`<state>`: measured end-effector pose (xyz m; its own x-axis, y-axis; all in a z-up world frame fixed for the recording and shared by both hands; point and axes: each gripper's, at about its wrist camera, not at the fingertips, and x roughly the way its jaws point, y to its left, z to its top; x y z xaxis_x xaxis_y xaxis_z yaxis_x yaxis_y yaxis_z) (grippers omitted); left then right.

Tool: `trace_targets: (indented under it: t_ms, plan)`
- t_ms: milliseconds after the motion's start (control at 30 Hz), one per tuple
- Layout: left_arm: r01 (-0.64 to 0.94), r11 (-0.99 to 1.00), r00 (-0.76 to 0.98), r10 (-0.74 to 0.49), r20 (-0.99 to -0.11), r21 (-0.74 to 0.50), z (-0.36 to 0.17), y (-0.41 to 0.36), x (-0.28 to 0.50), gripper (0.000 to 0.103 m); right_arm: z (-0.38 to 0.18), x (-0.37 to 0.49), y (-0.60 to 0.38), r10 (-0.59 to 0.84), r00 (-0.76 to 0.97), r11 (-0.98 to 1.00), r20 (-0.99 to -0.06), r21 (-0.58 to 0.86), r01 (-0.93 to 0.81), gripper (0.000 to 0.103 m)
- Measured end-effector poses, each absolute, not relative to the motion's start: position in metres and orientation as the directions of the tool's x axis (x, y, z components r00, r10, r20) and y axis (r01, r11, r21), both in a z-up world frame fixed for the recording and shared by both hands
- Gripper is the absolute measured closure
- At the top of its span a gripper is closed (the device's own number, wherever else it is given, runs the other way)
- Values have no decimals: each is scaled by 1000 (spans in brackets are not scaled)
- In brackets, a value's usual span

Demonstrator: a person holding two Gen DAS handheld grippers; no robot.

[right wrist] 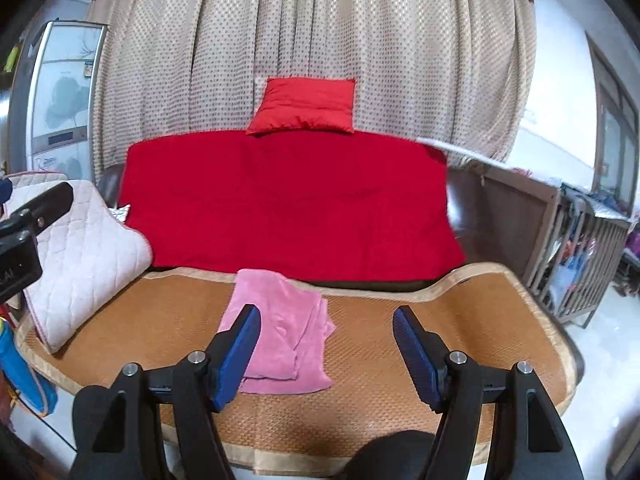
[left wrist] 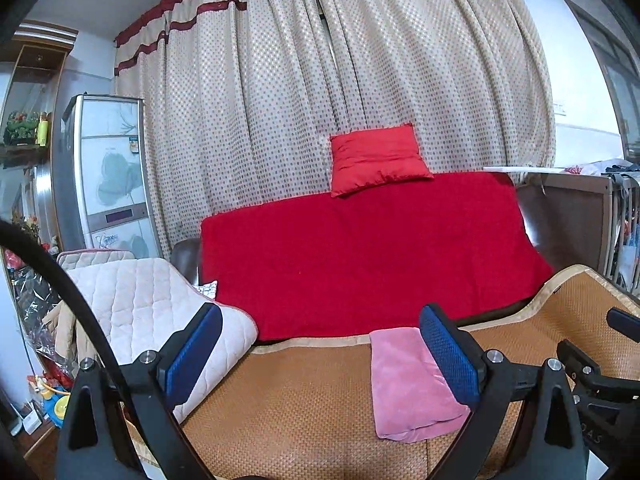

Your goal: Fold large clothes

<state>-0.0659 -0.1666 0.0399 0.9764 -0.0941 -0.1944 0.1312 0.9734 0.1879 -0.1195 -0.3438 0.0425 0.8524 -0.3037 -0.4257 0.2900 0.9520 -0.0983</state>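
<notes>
**Both grippers spread wide, nothing held**

Left gripper [left wrist: 320, 356] and right gripper [right wrist: 326, 344] hover with jaws wide apart above the woven mat [right wrist: 380, 400], gripping nothing. Folded into a narrow stack, the pink garment [right wrist: 280, 332] lies on the mat near the red blanket [right wrist: 288, 200]. Only the right wrist view shows its layered right edge; only the left wrist view shows the shelf [left wrist: 28, 120].

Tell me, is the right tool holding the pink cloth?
No, the right tool is open and empty, above the folded pink cloth lying on the mat.
</notes>
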Motion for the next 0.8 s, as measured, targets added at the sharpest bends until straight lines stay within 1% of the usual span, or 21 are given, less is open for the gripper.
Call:
trace_targets:
  t_ms: [333, 800]
  plan:
    - [131, 977, 982, -104, -158, 169, 45, -163, -79, 4, 52, -132, -341, -339, 865, 940, -371, -104, 324, 30]
    - [118, 984, 985, -99, -141, 134, 46, -155, -83, 4, 65, -144, -332, -356, 880, 934, -316, -102, 341, 30]
